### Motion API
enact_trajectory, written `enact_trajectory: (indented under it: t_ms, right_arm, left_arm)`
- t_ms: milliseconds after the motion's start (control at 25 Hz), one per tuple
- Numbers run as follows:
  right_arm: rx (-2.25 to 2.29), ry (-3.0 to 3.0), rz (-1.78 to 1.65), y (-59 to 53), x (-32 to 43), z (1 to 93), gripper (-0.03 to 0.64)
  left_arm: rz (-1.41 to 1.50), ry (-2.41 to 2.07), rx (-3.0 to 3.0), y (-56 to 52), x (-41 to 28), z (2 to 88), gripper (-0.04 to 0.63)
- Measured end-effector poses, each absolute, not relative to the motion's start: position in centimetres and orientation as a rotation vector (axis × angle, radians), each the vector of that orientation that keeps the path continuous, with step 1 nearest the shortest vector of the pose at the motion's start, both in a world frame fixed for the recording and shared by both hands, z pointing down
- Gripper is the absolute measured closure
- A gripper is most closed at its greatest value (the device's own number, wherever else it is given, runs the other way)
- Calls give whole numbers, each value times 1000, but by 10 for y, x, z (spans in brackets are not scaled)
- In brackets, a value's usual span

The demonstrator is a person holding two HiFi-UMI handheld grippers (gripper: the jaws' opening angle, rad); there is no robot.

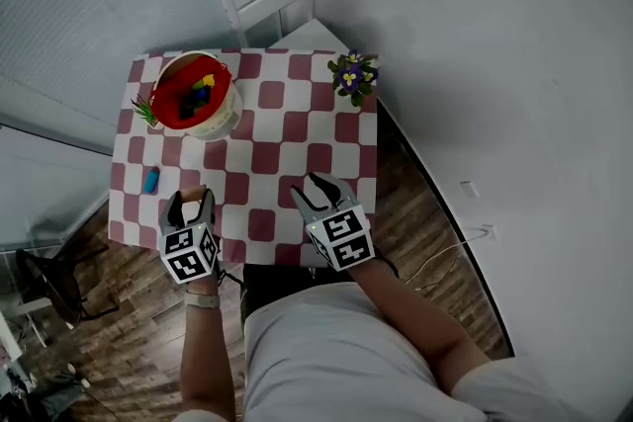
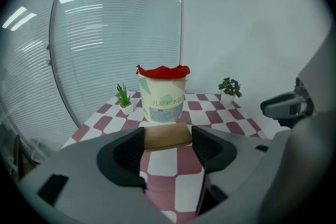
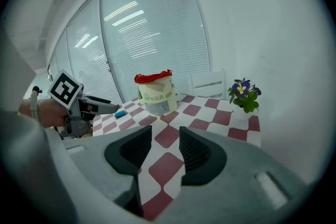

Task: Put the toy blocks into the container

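Left tool (image 1: 192, 198) grips a tan, probably wooden, block (image 2: 167, 137); right tool (image 3: 166, 139) gapes empty, bucket (image 3: 156, 93) ahead of both.

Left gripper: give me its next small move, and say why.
Probably lift the left gripper and carry it forward toward the bucket. Its jaws are shut on a tan block, and the bucket stands straight ahead on the table with its top open. The blue block can wait. The right gripper is open and empty.
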State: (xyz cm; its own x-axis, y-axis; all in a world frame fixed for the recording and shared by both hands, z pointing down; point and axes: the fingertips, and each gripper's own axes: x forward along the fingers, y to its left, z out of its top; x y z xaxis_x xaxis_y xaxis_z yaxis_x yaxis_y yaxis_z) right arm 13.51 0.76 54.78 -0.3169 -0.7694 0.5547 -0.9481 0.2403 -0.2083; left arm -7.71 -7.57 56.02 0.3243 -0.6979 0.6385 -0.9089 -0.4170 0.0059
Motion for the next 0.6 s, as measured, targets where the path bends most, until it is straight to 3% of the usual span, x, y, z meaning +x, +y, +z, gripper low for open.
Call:
enact_trajectory:
  t_ms: [600]
  right_arm:
    - [1735, -2118, 736, -9, 122, 526, 449]
  left_arm:
    - [757, -1319, 2522, -134, -46, 481, 321]
